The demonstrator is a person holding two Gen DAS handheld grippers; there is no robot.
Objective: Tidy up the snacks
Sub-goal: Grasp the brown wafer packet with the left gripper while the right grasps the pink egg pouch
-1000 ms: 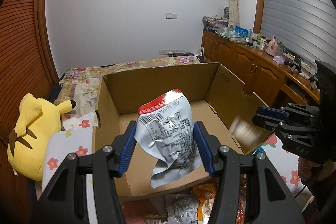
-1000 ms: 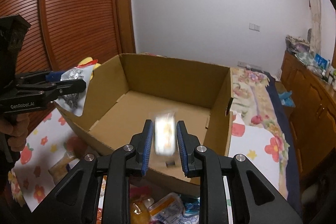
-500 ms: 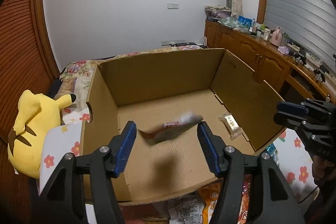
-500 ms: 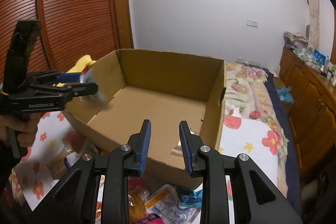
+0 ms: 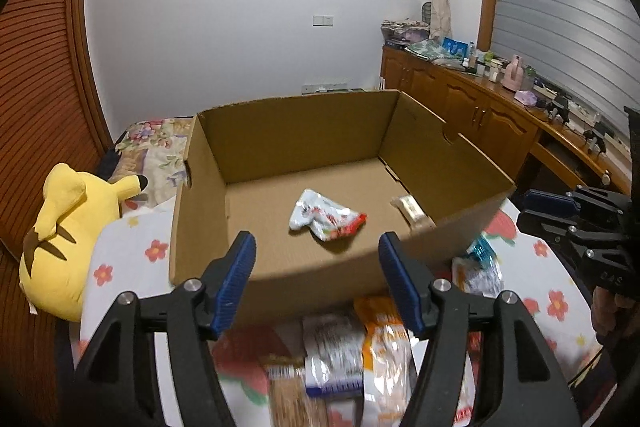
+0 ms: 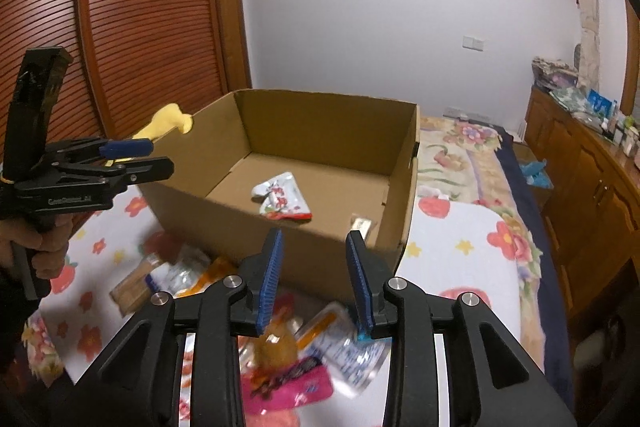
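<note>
An open cardboard box (image 5: 280, 267) (image 6: 216, 211) stands on the bed. Inside lie a silver and red snack bag (image 5: 326, 221) (image 6: 282, 197) and a small yellow packet (image 5: 412, 209) (image 6: 362, 225) by the right wall. My left gripper (image 5: 316, 275) is open and empty, in front of the box's near wall; it also shows in the right wrist view (image 6: 154, 157). My right gripper (image 6: 314, 277) is open and empty at the box's near right corner; it shows at the right in the left wrist view (image 5: 540, 205). Several loose snack packs (image 5: 352, 355) (image 6: 320, 351) lie before the box.
A yellow plush toy (image 5: 68, 223) lies left of the box. The floral bedsheet (image 6: 460, 255) spreads around it. Wooden cabinets (image 5: 480, 115) with clutter stand at the right, and a slatted wooden door (image 6: 140, 27) at the left.
Both grippers let go of their snacks: the silver bag and the small packet dropped into the box. Both grippers have pulled back toward the near side and now stand open.
</note>
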